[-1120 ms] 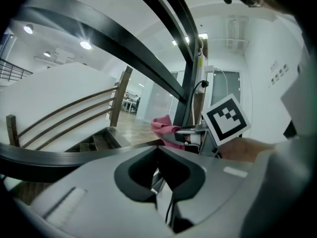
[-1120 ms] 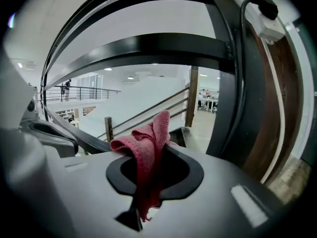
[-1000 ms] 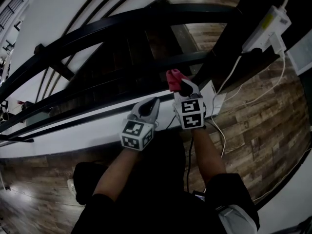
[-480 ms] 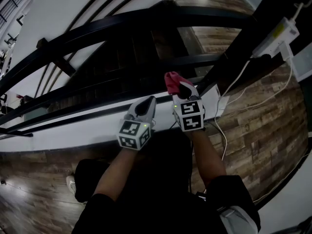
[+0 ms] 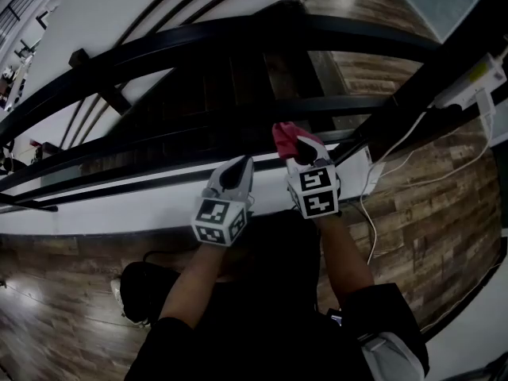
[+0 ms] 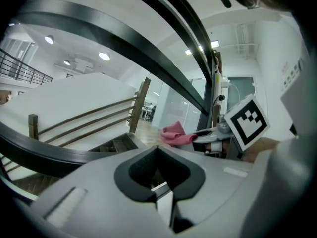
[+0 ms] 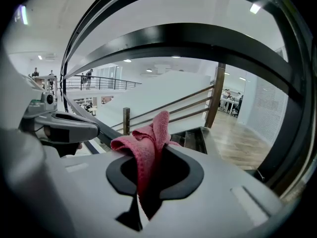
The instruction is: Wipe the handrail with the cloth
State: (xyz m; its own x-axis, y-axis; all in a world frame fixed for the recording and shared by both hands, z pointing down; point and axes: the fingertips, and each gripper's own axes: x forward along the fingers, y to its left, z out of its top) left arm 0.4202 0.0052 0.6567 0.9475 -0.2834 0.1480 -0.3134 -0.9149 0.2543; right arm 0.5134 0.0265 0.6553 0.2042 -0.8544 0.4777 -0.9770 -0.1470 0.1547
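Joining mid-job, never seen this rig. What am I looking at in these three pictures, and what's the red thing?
No robot arm: a person holds a two-fingered gripper in each hand; the marker cubes belong to them. The wide picture is from a head camera looking down; the others ride on each gripper. The right gripper pinches a red cloth; the left gripper is shut, empty. The black handrail curves ahead; wood floor lies below. Whether cloth touches rail is unclear.
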